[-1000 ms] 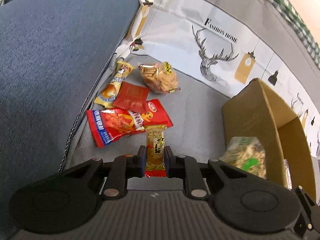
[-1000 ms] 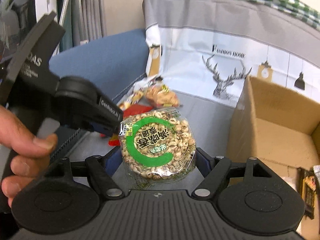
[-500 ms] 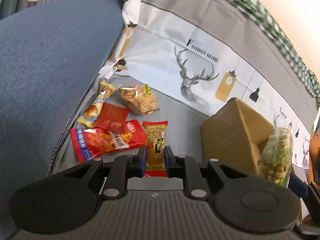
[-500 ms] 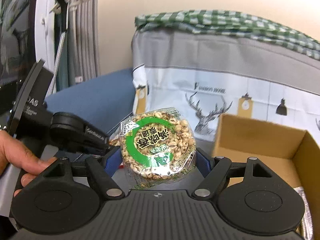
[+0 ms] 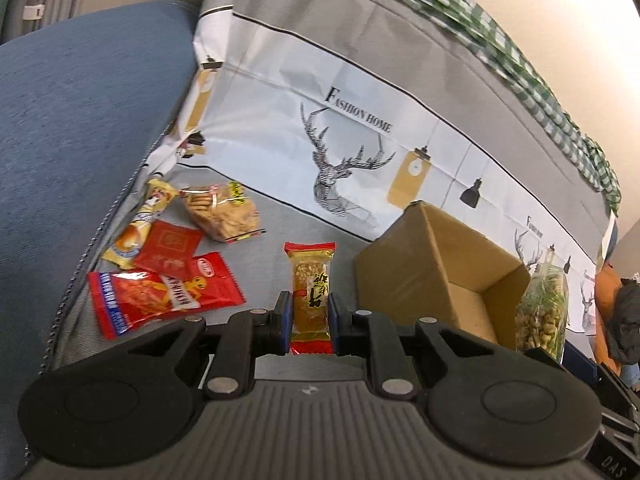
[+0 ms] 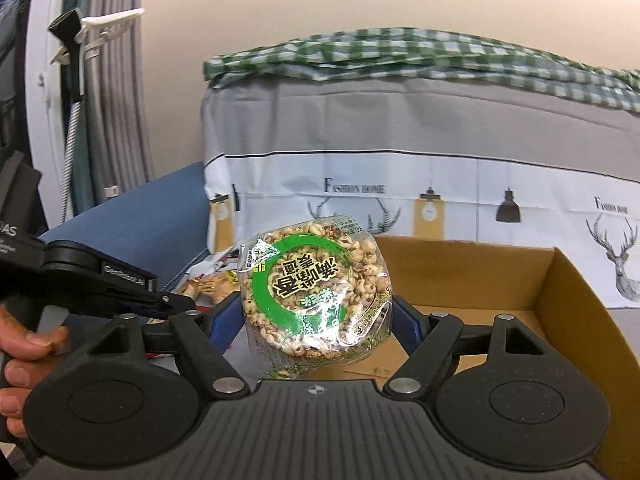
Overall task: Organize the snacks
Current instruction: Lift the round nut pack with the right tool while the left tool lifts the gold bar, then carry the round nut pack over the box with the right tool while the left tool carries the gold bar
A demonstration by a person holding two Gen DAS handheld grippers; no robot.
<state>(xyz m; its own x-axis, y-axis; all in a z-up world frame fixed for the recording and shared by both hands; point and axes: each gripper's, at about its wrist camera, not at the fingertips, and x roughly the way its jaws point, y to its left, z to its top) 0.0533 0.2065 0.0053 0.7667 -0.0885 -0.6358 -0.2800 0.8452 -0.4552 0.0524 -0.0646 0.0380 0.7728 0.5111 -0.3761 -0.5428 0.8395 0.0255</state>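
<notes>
Left wrist view: your left tool (image 5: 309,316) is clamped on the bar (image 5: 311,292), held above the sofa, short of the box (image 5: 436,264). Right tool (image 6: 318,320) pinches the puff pack (image 6: 314,294) over the box (image 6: 568,300). Risk: slick wrappers slip; the two tools sit close and may collide.

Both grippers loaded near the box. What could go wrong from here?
1. The left gripper pinches the peanut bar near its lower end; it might pivot or slip.
2. The right gripper squeezes the puffed-grain pack; contents could crush.
3. Both grippers are close together beside the cardboard box; they may collide.
</notes>
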